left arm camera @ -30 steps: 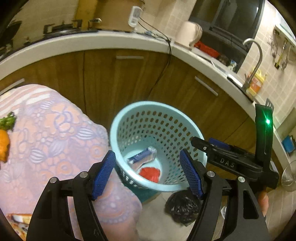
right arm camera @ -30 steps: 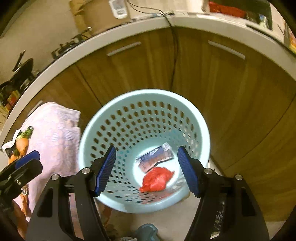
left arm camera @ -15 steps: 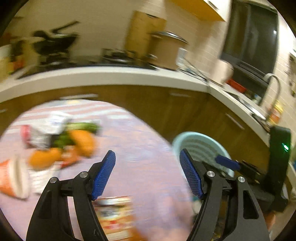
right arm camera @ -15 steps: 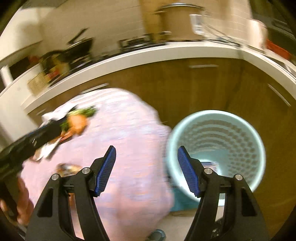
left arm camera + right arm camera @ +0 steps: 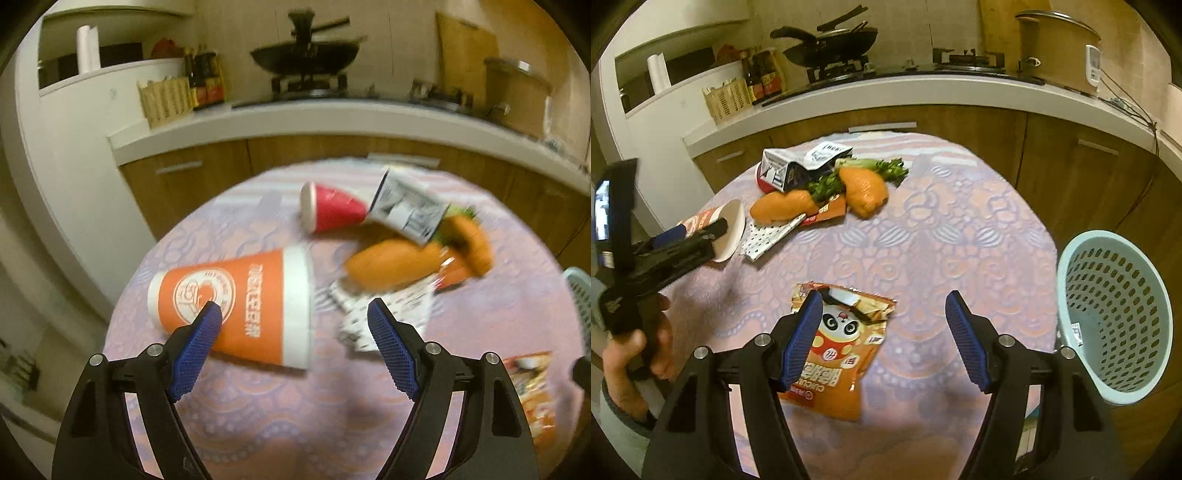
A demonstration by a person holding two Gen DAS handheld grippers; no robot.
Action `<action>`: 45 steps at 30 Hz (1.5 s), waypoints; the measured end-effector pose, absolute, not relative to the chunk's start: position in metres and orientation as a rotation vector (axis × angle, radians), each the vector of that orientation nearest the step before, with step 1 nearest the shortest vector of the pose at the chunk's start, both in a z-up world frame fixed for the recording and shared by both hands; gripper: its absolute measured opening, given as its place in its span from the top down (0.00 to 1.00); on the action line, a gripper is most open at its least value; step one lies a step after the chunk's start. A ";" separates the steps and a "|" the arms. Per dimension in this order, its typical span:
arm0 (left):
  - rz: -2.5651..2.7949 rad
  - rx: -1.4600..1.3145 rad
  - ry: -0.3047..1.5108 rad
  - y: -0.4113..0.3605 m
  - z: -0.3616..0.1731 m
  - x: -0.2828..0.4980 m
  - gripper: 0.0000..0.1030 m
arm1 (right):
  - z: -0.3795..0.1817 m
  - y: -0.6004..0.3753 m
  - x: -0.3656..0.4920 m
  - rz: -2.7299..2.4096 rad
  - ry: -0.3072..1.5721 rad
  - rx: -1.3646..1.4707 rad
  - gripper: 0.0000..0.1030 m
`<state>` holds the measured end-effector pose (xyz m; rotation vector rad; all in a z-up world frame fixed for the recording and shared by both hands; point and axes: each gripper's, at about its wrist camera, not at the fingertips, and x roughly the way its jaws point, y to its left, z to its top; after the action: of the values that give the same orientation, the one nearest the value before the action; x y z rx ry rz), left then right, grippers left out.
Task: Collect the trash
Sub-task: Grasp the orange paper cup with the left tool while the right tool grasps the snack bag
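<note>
My left gripper (image 5: 293,317) is open and empty, just in front of an orange paper cup (image 5: 240,306) lying on its side on the pink tablecloth (image 5: 280,413). My right gripper (image 5: 882,314) is open and empty above an orange panda snack bag (image 5: 838,354). The left gripper also shows in the right wrist view (image 5: 701,232), close to the cup's mouth (image 5: 729,229). A red cup (image 5: 330,212), a torn black-and-white carton (image 5: 408,212), a dotted paper (image 5: 384,317) and an orange wrapper lie further back. The pale blue perforated basket (image 5: 1115,314) stands right of the table.
Two orange toy carrots with green tops (image 5: 864,186) lie among the trash. A wooden cabinet front and white counter (image 5: 923,92) curve behind the table, with a wok (image 5: 831,37), a basket and bottles on top.
Both grippers have swung left and up, away from over the basket, to over the table. The basket now stands at the right edge of view. Both stay open and empty.
</note>
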<state>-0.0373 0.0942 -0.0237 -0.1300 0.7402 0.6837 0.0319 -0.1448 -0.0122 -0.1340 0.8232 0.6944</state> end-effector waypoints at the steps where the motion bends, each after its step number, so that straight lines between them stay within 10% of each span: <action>1: 0.697 -0.124 0.749 0.096 -0.026 -0.036 0.23 | -0.013 -0.144 0.032 0.698 0.826 -0.134 0.37; 45: 0.532 -0.614 0.684 0.196 -0.041 -0.077 0.27 | -0.026 -0.106 0.022 0.777 0.843 -0.214 0.37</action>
<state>-0.0771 0.1960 -0.0408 -0.6137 0.6840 0.5319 0.0224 -0.1062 -0.0263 -0.2136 0.8426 0.7773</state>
